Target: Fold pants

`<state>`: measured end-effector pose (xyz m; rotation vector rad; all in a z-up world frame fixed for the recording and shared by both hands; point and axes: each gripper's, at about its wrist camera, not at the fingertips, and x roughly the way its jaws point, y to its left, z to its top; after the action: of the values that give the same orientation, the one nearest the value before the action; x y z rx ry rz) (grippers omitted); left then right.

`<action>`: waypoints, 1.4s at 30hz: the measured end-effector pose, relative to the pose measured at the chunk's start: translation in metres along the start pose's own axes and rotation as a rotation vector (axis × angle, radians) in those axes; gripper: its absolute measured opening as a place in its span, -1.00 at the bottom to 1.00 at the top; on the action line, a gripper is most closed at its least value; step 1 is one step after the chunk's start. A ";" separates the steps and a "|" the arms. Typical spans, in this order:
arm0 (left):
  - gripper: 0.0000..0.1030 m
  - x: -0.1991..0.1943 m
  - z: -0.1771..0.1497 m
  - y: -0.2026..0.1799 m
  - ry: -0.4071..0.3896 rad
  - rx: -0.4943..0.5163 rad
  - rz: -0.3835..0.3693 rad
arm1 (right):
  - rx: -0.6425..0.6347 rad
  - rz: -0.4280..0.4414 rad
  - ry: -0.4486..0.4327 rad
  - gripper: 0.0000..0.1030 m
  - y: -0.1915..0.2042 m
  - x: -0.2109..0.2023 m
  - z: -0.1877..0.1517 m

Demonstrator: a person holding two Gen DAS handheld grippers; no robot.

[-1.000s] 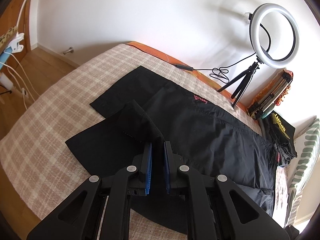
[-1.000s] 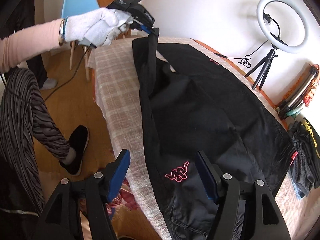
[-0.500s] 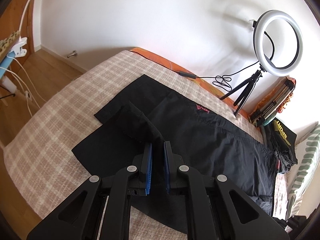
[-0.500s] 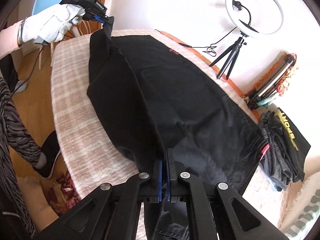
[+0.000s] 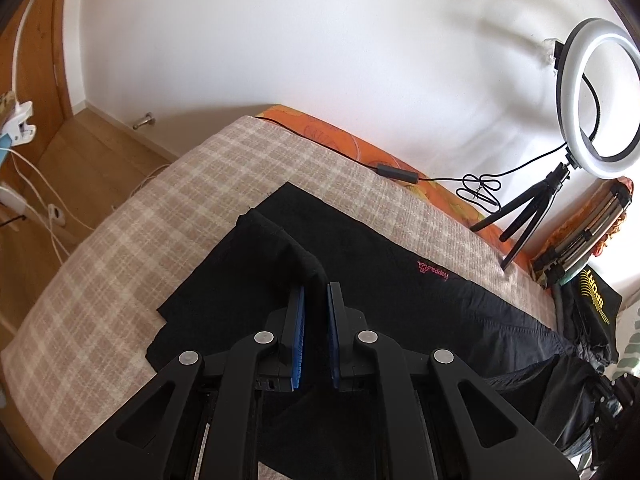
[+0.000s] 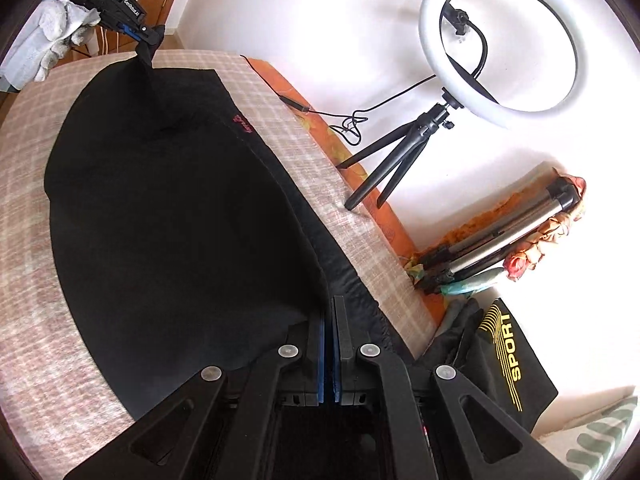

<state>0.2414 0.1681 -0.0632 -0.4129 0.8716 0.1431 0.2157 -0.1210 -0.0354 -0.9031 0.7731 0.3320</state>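
Black pants (image 6: 180,220) with a pink logo (image 5: 434,272) lie spread lengthwise on the plaid bed cover (image 5: 120,280). My left gripper (image 5: 316,288) is shut on a raised fold of the leg end, its blue pads pinching the cloth. The right wrist view shows that same left gripper (image 6: 150,40) at the far end, in a white-gloved hand (image 6: 52,40), with cloth hanging from it. My right gripper (image 6: 330,302) is shut on the waist-end edge of the upper layer, close to the far seam.
A ring light on a small tripod (image 6: 500,40) stands on the bed's far edge, its cable (image 5: 480,192) trailing along the orange sheet. A black "SPORT" garment (image 6: 504,352) and a folded tripod (image 6: 500,248) lie at the right. Wooden floor and white cables (image 5: 36,200) are at the left.
My right gripper shut on the pants' near edge and carried it across toward the wall side. The left gripper moved the leg end the same way, so the near leg now covers the far one.
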 end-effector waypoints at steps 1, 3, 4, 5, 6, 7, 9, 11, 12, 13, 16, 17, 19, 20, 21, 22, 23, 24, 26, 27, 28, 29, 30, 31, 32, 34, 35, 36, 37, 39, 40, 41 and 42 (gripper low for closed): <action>-0.83 0.008 0.002 -0.002 0.008 0.002 0.002 | -0.008 -0.007 0.010 -1.00 -0.003 0.011 0.003; -0.83 0.026 0.006 -0.007 0.021 0.010 0.012 | -0.027 -0.026 0.027 -1.00 -0.007 0.033 0.008; -0.82 0.035 0.008 -0.008 0.030 0.007 0.014 | -0.032 -0.037 0.035 -1.00 -0.009 0.043 0.008; -0.80 0.044 0.011 -0.010 0.046 0.004 0.007 | -0.033 -0.045 0.044 -1.00 -0.012 0.054 0.010; -0.77 0.052 0.013 -0.010 0.065 0.001 0.004 | -0.028 -0.050 0.052 -1.00 -0.016 0.064 0.012; -0.68 0.058 0.016 -0.011 0.075 -0.002 0.007 | -0.021 -0.051 0.060 -1.00 -0.019 0.074 0.013; -0.57 0.063 0.022 -0.011 0.088 -0.006 -0.016 | -0.014 -0.063 0.075 -1.00 -0.024 0.091 0.015; -0.19 0.058 0.029 -0.011 0.087 0.007 -0.040 | -0.008 -0.061 0.093 -1.00 -0.028 0.105 0.014; -0.10 0.052 0.032 -0.009 0.079 0.020 -0.046 | -0.003 -0.057 0.102 -1.00 -0.029 0.111 0.012; -0.07 0.046 0.037 -0.006 0.058 0.035 -0.053 | -0.001 -0.051 0.108 -1.00 -0.030 0.117 0.011; -0.06 0.030 0.045 0.011 0.009 0.083 -0.006 | -0.006 -0.046 0.119 -1.00 -0.029 0.131 0.009; -0.06 0.030 0.047 0.020 0.016 0.081 0.006 | -0.007 -0.044 0.120 -1.00 -0.028 0.134 0.009; -0.06 0.034 0.046 0.040 0.049 0.051 0.001 | -0.006 -0.040 0.124 -1.00 -0.029 0.140 0.012; -0.06 0.038 0.045 0.050 0.072 0.033 0.000 | -0.002 -0.039 0.126 -1.00 -0.030 0.142 0.013; -0.06 0.042 0.042 0.058 0.093 0.016 0.003 | 0.003 -0.040 0.130 -1.00 -0.031 0.144 0.015; -0.06 0.047 0.039 0.065 0.113 0.002 0.004 | 0.006 -0.039 0.136 -1.00 -0.032 0.146 0.016; -0.06 0.051 0.034 0.070 0.131 -0.006 0.000 | 0.007 -0.042 0.139 -1.00 -0.032 0.148 0.017; -0.06 0.055 0.030 0.073 0.140 -0.009 -0.002 | 0.008 -0.041 0.141 -1.00 -0.033 0.150 0.018; -0.06 0.062 0.019 0.075 0.160 0.008 0.001 | 0.005 -0.044 0.145 -1.00 -0.031 0.148 0.018; -0.06 0.066 0.014 0.074 0.171 0.025 -0.001 | -0.004 -0.046 0.146 -1.00 -0.029 0.147 0.018; -0.06 0.069 0.010 0.073 0.180 0.047 0.006 | -0.013 -0.047 0.147 -1.00 -0.028 0.146 0.017; -0.05 0.073 0.006 0.072 0.184 0.070 0.018 | -0.019 -0.046 0.149 -1.00 -0.027 0.145 0.016; -0.03 0.076 0.002 0.069 0.188 0.090 0.028 | -0.021 -0.044 0.150 -1.00 -0.027 0.145 0.016; 0.05 0.078 0.000 0.067 0.183 0.113 0.036 | -0.020 -0.042 0.151 -1.00 -0.027 0.144 0.016; 0.14 0.079 -0.002 0.063 0.166 0.147 0.049 | -0.019 -0.040 0.151 -1.00 -0.026 0.144 0.016; 0.15 0.082 -0.006 0.053 0.155 0.225 0.098 | -0.021 -0.038 0.154 -1.00 -0.025 0.143 0.017; 0.14 0.083 -0.008 0.049 0.144 0.258 0.119 | -0.025 -0.040 0.155 -1.00 -0.024 0.143 0.017; 0.07 0.083 -0.010 0.047 0.128 0.283 0.128 | -0.027 -0.039 0.155 -1.00 -0.023 0.142 0.017; -0.23 0.081 -0.012 0.044 0.115 0.300 0.120 | -0.028 -0.038 0.155 -1.00 -0.021 0.141 0.017; -0.79 0.079 -0.015 0.039 0.102 0.341 0.130 | -0.030 -0.037 0.154 -0.99 -0.019 0.140 0.017; -0.80 0.078 -0.017 0.036 0.097 0.359 0.138 | -0.030 -0.037 0.153 -0.99 -0.018 0.140 0.017; -0.86 0.076 -0.017 0.033 0.088 0.378 0.148 | -0.031 -0.035 0.153 -0.99 -0.017 0.140 0.016; -0.91 0.073 -0.017 0.030 0.077 0.397 0.152 | -0.032 -0.034 0.153 -0.99 -0.017 0.139 0.016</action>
<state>0.2677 0.1851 -0.1373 0.0188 0.9822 0.0908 0.3285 -0.1251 -0.1203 -0.9786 0.8939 0.2473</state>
